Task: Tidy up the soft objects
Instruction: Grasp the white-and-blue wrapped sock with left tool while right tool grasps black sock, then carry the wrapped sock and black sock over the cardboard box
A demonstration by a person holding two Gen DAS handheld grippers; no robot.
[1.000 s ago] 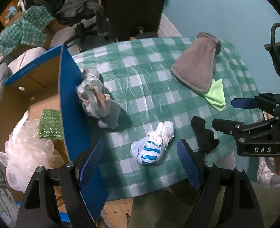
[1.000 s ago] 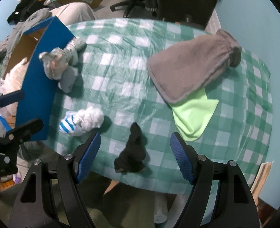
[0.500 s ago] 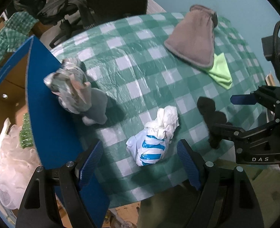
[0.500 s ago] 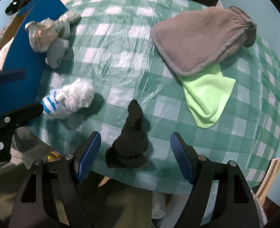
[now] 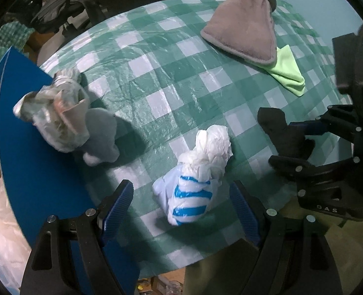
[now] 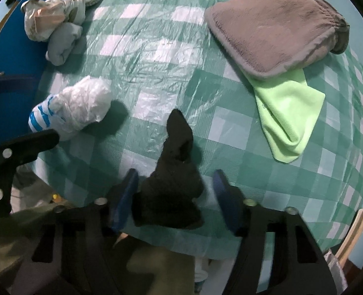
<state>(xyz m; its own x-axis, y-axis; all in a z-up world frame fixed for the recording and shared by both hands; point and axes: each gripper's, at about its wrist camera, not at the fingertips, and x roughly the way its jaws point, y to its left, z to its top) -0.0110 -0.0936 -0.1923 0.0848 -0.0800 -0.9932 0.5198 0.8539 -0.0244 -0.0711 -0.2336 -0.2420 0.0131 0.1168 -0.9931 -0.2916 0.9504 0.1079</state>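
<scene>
Soft objects lie scattered over a round table with a green-and-white checked plastic cloth [image 6: 157, 56], and I am reaching down to two of them near its close edge. Nearest to me, my right gripper [image 6: 175, 194] straddles a crumpled black sock [image 6: 171, 186]. Its jaws have just been closing, with the sock between the blue pads; one pad looks to be at the fabric, the other shows a small gap, so the sock is not yet gripped. My left gripper [image 5: 181, 199] hangs spread wide over a knotted white plastic bag with blue stripes [image 5: 193, 182], which sits between its fingers without touching them.

Both should be light and yielding. I judge the sock will bunch and is best pinched across its thick lower bulk, not its thin upper tip. The bag looks slick and crinkly, so the fat striped middle seems the surest hold.

Farther off, on my left, a grey-and-cream bundle of bag and cloth [image 5: 66, 120] leans against the blue flap of a cardboard box [image 5: 29, 147]. Farthest away, a grey plush mitt [image 6: 275, 34] overlaps a lime-green cloth [image 6: 289, 113].
</scene>
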